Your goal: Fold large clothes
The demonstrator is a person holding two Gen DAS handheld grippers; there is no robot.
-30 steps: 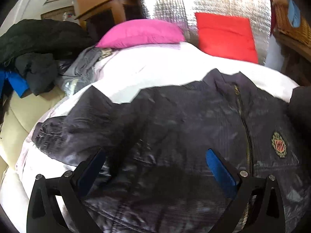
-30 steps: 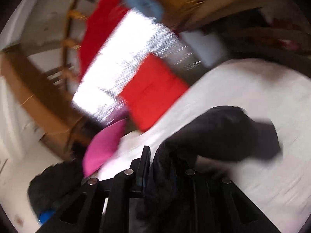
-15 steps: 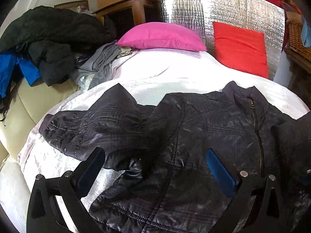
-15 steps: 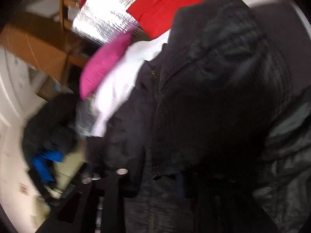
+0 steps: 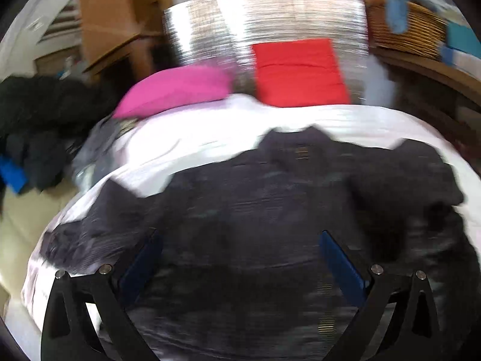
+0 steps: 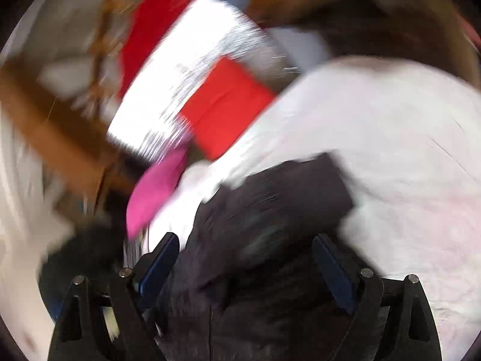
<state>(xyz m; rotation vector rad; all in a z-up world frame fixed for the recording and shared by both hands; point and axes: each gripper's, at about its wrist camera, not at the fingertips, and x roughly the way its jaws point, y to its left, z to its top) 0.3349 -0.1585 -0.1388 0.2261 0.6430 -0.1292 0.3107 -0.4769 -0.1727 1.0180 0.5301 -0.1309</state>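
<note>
The right gripper (image 6: 245, 260), jaws just sprung wide, drops the sleeve it pinched a second ago across the dark jacket (image 5: 270, 210) lying on the white bed (image 5: 300, 120), while the left gripper (image 5: 240, 258) hovers open, one fold apparently landed.

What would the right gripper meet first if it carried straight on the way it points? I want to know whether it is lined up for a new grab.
Most likely the dark jacket: the open right gripper, its jaws just opened and empty, points onto it. Blur leaves depth uncertain.
</note>
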